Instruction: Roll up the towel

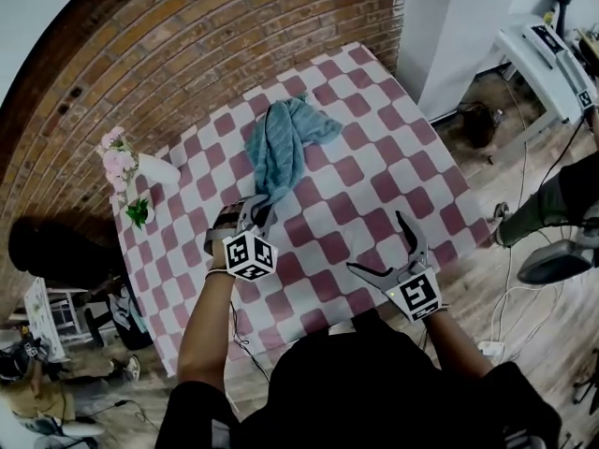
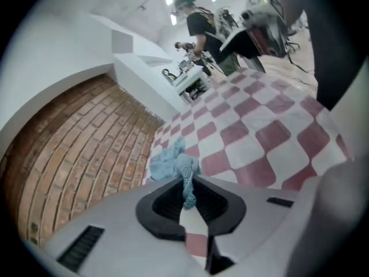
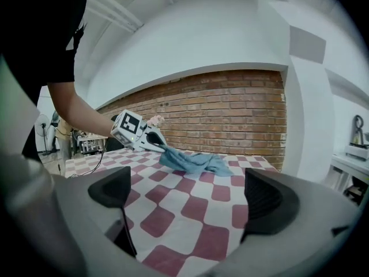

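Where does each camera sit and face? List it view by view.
Head view: on the person's head, looking steeply down at the checkered table; both forearms, left gripper and right gripper show.
Left gripper view: on the left gripper, looking along its jaws shut on the towel, toward the brick wall.
Right gripper view: on the right gripper, looking across the table between open jaws; the person's left arm shows.
Shared: all three show the towel and table.
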A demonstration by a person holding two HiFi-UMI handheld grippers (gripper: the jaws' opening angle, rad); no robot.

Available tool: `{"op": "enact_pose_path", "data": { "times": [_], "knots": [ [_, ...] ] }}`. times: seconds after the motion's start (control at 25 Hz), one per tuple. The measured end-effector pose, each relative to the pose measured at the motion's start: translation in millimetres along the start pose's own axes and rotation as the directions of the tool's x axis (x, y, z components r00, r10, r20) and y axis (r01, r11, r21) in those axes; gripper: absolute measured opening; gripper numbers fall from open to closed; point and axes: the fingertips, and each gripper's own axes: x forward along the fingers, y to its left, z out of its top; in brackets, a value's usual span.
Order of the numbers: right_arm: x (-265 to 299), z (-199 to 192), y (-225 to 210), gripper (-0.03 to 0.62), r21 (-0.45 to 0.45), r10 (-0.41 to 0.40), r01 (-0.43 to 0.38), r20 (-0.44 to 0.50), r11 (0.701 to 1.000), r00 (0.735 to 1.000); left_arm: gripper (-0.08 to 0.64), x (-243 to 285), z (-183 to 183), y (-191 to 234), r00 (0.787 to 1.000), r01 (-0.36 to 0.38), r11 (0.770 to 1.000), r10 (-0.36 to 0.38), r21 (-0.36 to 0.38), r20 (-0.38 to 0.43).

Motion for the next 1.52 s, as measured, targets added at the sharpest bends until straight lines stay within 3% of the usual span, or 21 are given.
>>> {"op": "enact_pose_path", "data": {
  "times": [0.08, 0.2, 0.36, 0.6, 0.76, 0.92, 1.16, 1.32, 1.44, 1.52],
  "knots": [
    [6, 3, 5, 0.589, -0.011, 0.030, -0.029, 0.007, 1.000, 1.000, 0.031, -22, 16, 27, 0.996, -0.069, 0.994, 0.074, -0.084, 0.058],
    [16, 10, 13, 0.589, -0.034, 0.068, -0.068, 0.021, 0.997, 0.997, 0.031, -58, 37, 66, 0.975, -0.143, 0.967, 0.174, -0.211, 0.138],
    [26, 11, 19, 0.589, -0.093, 0.115, -0.111, 0.041, 0.990, 0.993, 0.031, -104, 65, 101, 0.936, -0.163, 0.920, 0.259, -0.356, 0.239],
    [42, -3, 29, 0.589, -0.229, 0.164, -0.164, -0.018, 0.960, 0.986, 0.031, -155, 90, 123, 0.886, -0.116, 0.853, 0.321, -0.509, 0.336],
    [55, 10, 44, 0.589, -0.186, 0.231, -0.222, 0.027, 0.957, 0.973, 0.031, -183, 99, 127, 0.858, -0.073, 0.805, 0.352, -0.589, 0.375],
    [72, 26, 48, 0.588, -0.101, 0.233, -0.225, 0.080, 0.969, 0.969, 0.031, -202, 96, 124, 0.844, 0.001, 0.754, 0.351, -0.657, 0.405],
    [103, 53, 58, 0.565, -0.113, 0.267, -0.253, 0.133, 0.961, 0.954, 0.032, -223, 84, 104, 0.840, 0.059, 0.714, 0.343, -0.698, 0.422],
    [107, 76, 79, 0.338, -0.190, 0.307, -0.276, 0.158, 0.942, 0.938, 0.034, -235, 66, 93, 0.831, 0.099, 0.674, 0.348, -0.732, 0.433],
    [104, 82, 89, 0.117, -0.233, 0.303, -0.264, 0.152, 0.936, 0.941, 0.035, -242, 49, 87, 0.828, 0.106, 0.648, 0.362, -0.754, 0.427],
    [100, 86, 92, 0.017, -0.249, 0.292, -0.250, 0.146, 0.936, 0.945, 0.037, -244, 35, 83, 0.828, 0.110, 0.628, 0.371, -0.771, 0.421]
  ]
}}
